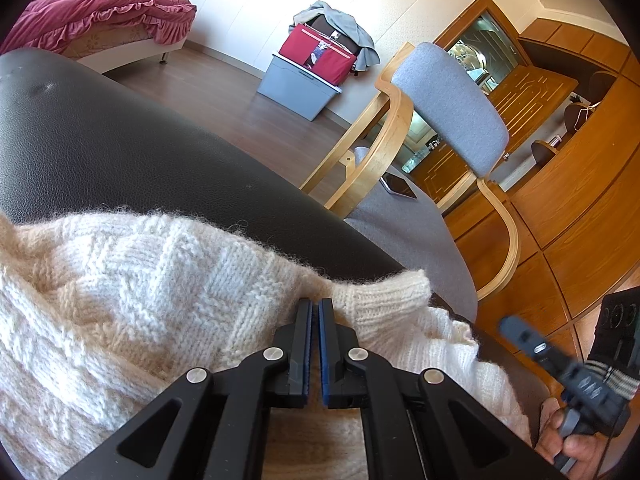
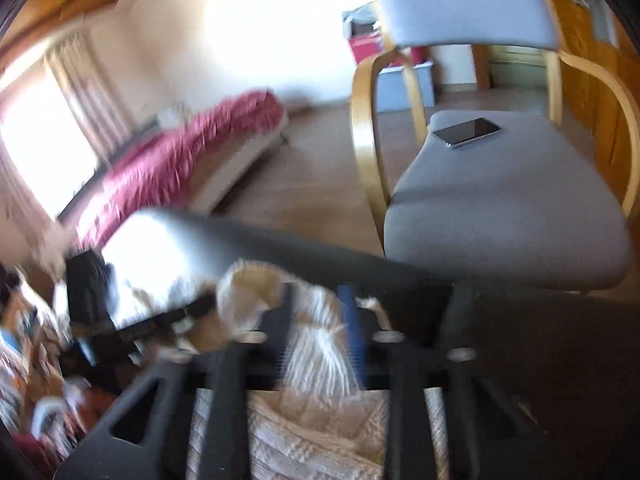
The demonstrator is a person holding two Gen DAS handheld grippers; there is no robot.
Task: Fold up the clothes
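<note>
Cream knitted sweater [image 1: 132, 280] is spread over a black leather surface [image 1: 100, 140]. The left gripper [image 1: 315, 308] is closed on its fabric; a bunched fold is clamped in the right gripper [image 2: 316, 312].

Bedroom clutter around a grey armchair

A phone [image 2: 467, 131] lies on the armchair [image 2: 504, 196] seat; upper left, a pink-covered bed [image 1: 100, 12]; top centre, a red bag [image 1: 318, 54].
</note>
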